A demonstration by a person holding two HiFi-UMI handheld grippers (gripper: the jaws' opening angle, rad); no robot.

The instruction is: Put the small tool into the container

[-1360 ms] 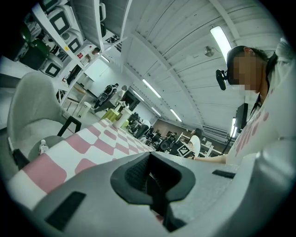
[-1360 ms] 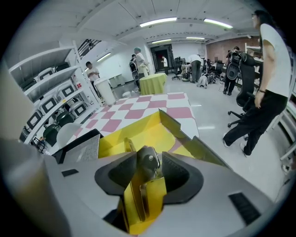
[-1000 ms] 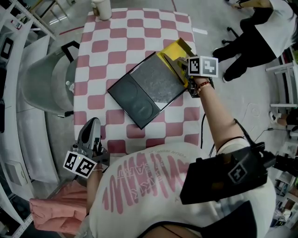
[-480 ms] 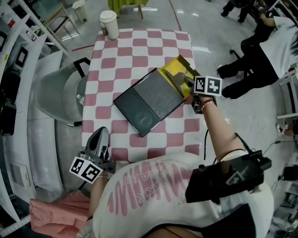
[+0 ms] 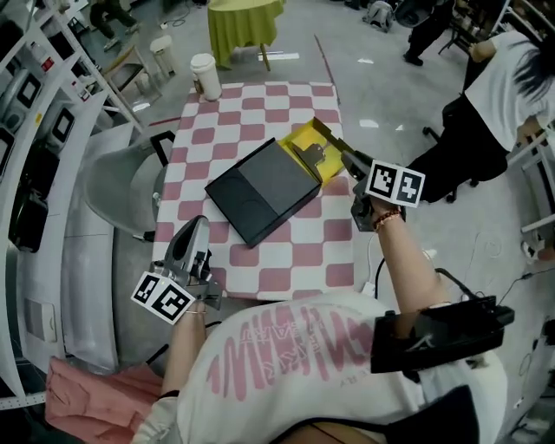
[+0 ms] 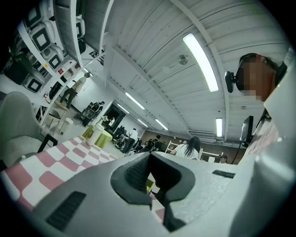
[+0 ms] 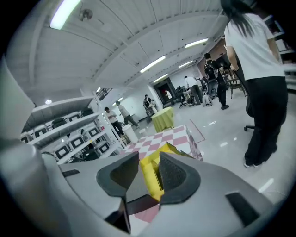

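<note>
A small grey metal tool [image 5: 310, 155] lies in the open yellow box [image 5: 328, 143], which sits against the right end of a flat black case [image 5: 251, 195] on the checkered table [image 5: 260, 113]. My right gripper [image 5: 349, 161] hovers just right of the yellow box. It is open, its jaws have just been closing, and nothing is between them. In the right gripper view the yellow box [image 7: 150, 173] shows through the gap of that gripper [image 7: 149, 162]. My left gripper [image 5: 198, 227] hangs over the table's near left edge. Its jaws [image 6: 150, 171] stand a narrow gap apart and hold nothing.
A paper cup [image 5: 205, 76] stands on the table's far left corner. A grey chair [image 5: 117, 186] is against the left side, with shelving [image 5: 43, 113] behind it. A person [image 5: 486, 113] stands to the right. A green-draped table [image 5: 243, 22] is beyond, and pink cloth [image 5: 87, 395] lies at lower left.
My right gripper has drawn back from inside the yellow box to its right side and risen. My left gripper has lifted a little. The tool stays in the box.
</note>
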